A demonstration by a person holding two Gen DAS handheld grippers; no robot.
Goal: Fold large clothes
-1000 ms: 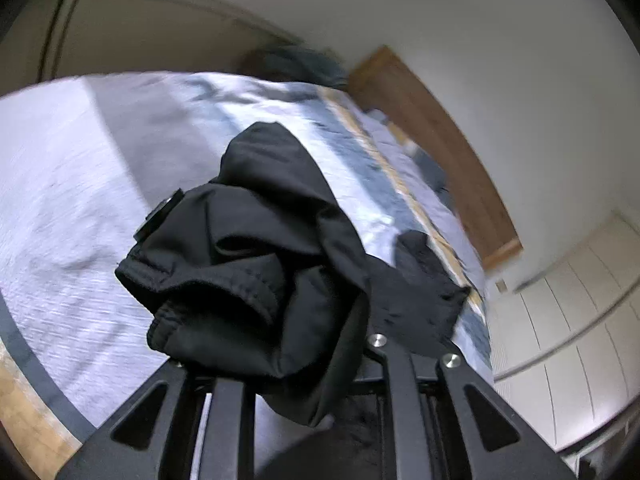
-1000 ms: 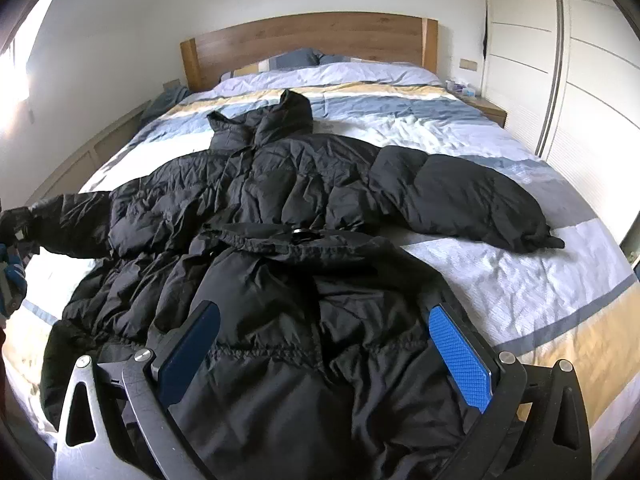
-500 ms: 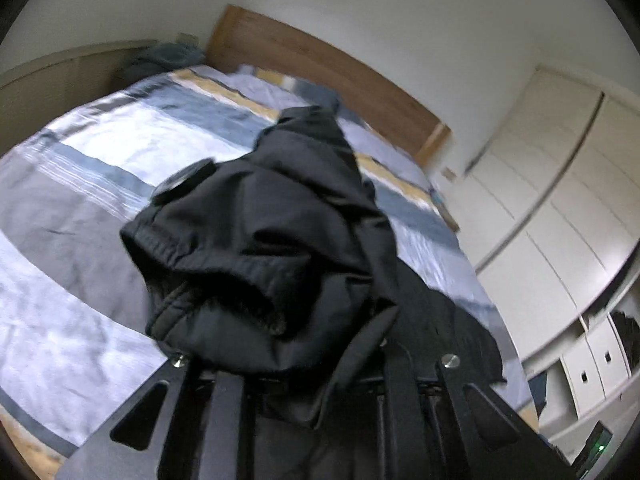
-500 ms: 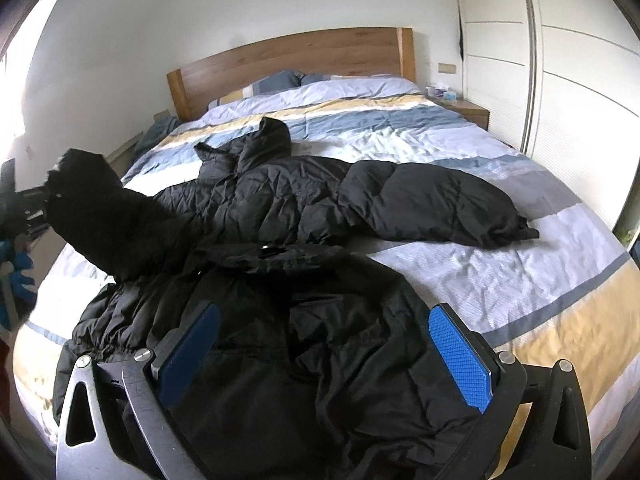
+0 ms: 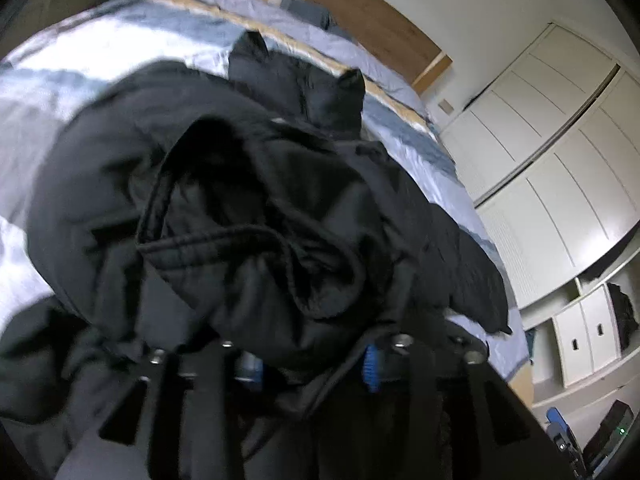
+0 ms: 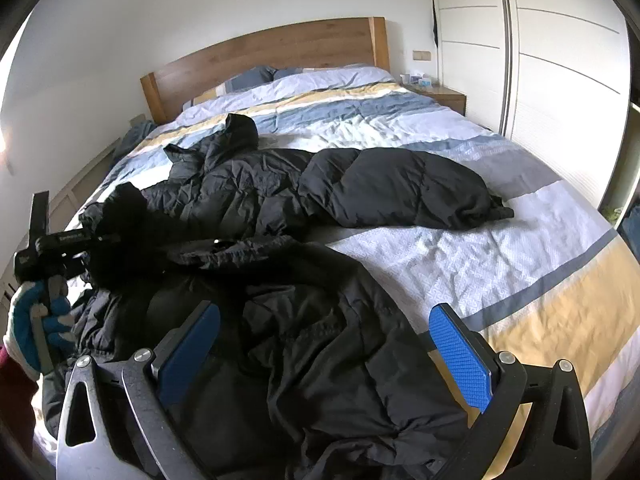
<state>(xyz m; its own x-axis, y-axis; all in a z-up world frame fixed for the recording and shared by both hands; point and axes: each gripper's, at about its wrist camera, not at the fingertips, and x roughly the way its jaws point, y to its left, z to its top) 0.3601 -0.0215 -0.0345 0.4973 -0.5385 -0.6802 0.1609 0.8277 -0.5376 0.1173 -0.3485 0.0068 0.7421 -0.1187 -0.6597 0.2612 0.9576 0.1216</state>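
Early fold: one sleeve is laid over the coat on the bed by the left gripper (jaws opening, cuff between them); right gripper gapes empty, far sleeve unfolded.

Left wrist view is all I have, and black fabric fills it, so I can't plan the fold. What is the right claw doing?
Observer: The right claw hangs open and empty over the rumpled lower half of the coat.
Operator: Where does my sleeve sit?
Observer: The sleeve is bunched above the coat's left edge in the right wrist view, about level with its waist. The left claw has it between its jaws, which are opening.
Operator: What holds that claw?
Observer: A hand in a blue and white glove grips its handle.
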